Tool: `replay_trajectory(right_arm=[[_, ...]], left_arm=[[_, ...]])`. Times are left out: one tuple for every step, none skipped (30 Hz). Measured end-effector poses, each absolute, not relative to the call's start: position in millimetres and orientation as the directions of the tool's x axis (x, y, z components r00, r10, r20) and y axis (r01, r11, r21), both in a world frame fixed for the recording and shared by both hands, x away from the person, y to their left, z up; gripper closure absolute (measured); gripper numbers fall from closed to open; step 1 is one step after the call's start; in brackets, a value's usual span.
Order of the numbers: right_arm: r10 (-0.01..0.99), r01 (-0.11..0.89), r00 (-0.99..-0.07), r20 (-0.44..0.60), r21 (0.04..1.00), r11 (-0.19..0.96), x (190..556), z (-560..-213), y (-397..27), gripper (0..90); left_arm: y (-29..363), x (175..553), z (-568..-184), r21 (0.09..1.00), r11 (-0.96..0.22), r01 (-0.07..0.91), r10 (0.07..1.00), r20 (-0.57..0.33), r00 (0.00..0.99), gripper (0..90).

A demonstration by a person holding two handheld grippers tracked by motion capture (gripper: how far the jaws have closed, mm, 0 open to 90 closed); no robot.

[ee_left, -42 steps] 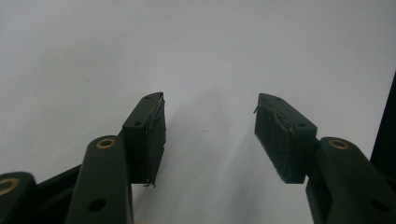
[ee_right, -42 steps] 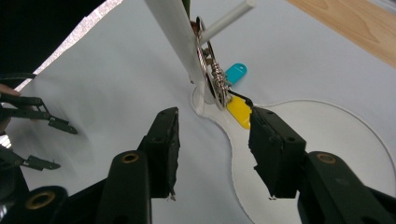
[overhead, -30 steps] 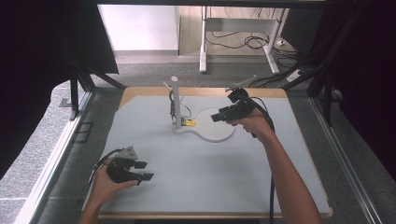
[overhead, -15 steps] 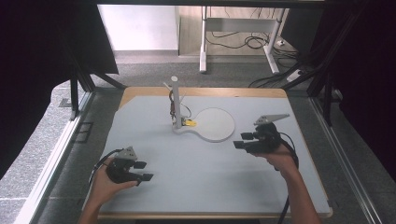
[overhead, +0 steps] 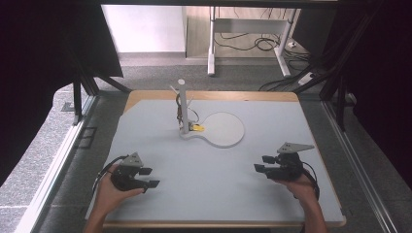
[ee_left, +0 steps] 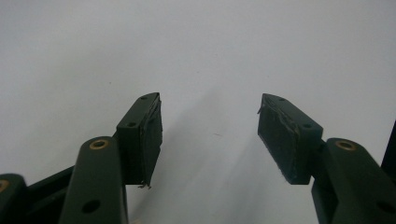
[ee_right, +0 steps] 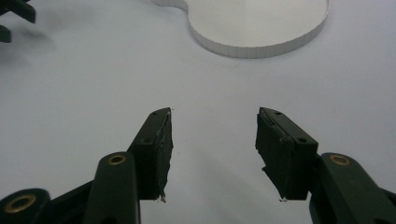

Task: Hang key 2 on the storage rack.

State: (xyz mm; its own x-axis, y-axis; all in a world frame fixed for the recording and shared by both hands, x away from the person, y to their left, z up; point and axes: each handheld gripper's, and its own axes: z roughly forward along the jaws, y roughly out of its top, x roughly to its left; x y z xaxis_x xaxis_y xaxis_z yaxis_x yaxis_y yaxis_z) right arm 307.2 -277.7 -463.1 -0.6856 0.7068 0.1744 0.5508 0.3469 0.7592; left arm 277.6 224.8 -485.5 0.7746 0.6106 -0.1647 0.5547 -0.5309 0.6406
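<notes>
A lab or test bay: black curtains [overhead: 43, 73] flank a padded table [overhead: 145, 121], cables [overhead: 252, 43] strewn beyond.

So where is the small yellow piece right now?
High view: the yellow piece lies at the foot of the white post, left of the round white disc, far from both claws.

Your table [overhead: 160, 121] sits mid-frame; on it, just above centre, lies a white disc base [overhead: 223, 130] bearing a post [overhead: 182, 107].
</notes>
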Motion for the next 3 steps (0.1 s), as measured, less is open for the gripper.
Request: replay_trajectory(right_arm=[[0.719, 0.55, -0.677, 0.156, 0.757, 0.353, 308.2, -462.9, -276.8, 43.3], [0.722, 0.541, -0.676, 0.145, 0.763, 0.354, 308.7, -462.8, -277.1, 42.9], [0.723, 0.539, -0.675, 0.146, 0.767, 0.348, 309.1, -463.0, -277.7, 42.6]], left_arm=[[225.1, 277.8, -485.4, 0.647, -0.523, 0.556, 0.614, -0.167, 0.772, 40.3], [224.9, 277.7, -485.5, 0.649, -0.516, 0.559, 0.618, -0.17, 0.768, 40.3], [224.4, 277.7, -485.6, 0.651, -0.511, 0.561, 0.621, -0.171, 0.765, 40.2]])
